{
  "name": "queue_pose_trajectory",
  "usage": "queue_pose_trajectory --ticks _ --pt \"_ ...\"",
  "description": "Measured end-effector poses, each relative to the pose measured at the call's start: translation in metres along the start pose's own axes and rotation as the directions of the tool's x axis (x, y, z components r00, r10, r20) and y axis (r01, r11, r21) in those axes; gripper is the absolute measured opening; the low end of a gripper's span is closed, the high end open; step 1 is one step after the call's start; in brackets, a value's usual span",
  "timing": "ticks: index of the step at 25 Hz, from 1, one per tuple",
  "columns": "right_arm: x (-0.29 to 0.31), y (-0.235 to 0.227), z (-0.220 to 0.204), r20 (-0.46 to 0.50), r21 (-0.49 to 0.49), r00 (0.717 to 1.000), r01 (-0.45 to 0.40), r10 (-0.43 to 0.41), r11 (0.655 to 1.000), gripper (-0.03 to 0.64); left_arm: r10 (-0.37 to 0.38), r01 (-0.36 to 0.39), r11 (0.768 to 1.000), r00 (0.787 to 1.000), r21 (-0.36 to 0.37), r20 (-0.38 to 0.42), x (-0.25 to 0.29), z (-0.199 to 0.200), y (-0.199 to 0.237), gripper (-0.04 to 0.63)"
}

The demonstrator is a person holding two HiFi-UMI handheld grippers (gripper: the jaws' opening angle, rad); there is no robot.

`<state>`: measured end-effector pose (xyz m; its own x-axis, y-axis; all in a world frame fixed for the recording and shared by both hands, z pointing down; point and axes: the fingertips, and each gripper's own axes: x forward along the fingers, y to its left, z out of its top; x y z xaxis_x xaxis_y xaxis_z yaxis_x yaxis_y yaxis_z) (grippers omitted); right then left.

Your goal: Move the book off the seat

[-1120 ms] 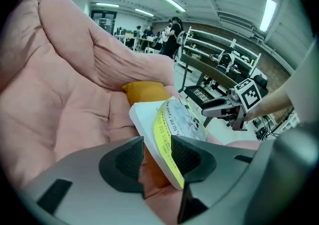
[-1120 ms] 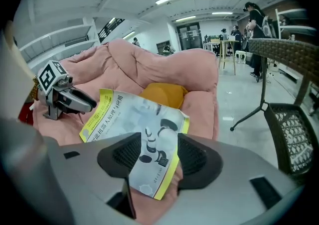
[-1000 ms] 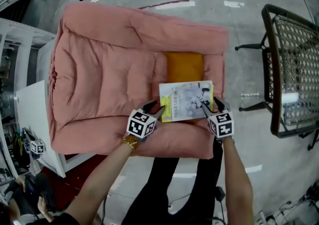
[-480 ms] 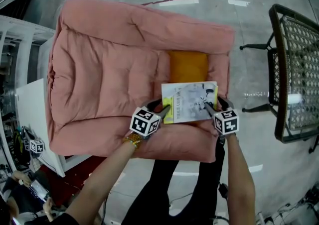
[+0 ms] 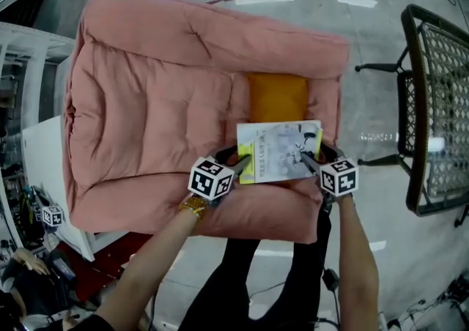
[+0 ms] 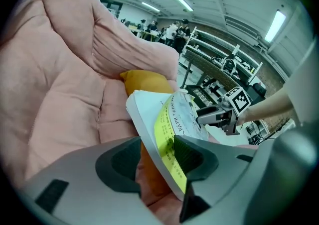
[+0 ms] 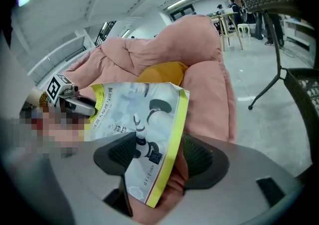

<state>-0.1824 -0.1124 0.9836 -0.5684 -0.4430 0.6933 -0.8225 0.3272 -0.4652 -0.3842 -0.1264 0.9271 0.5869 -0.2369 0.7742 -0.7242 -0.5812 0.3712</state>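
The book lay on the orange cushion at the front of the pink seat, its side edges between the left gripper and right gripper jaws, which had just been opening wide and were not pinching it, so lifting it away seemingly remained undone.

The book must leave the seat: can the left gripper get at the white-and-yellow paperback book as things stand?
Probably yes: the left gripper has its jaws, which have just been opening, apart around the edge of the white-and-yellow paperback book, with nothing else between them.
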Motion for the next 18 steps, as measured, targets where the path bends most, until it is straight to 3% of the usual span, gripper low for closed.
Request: queue_pose_trajectory --ticks 12,18 --pt "0.009 -0.002 -0.006 0.031 0.108 0.988 -0.151 0.149 0.983 0.284 -0.077 0.077 0.995 0.997 -0.067 0.0 0.007 -0.002 0.001 0.224" --pt "0.013 -0.001 -0.007 0.024 0.148 0.981 -0.192 0.191 0.97 0.287 -0.112 0.108 0.982 0.994 -0.152 -0.015 0.013 -0.008 0.009 0.245"
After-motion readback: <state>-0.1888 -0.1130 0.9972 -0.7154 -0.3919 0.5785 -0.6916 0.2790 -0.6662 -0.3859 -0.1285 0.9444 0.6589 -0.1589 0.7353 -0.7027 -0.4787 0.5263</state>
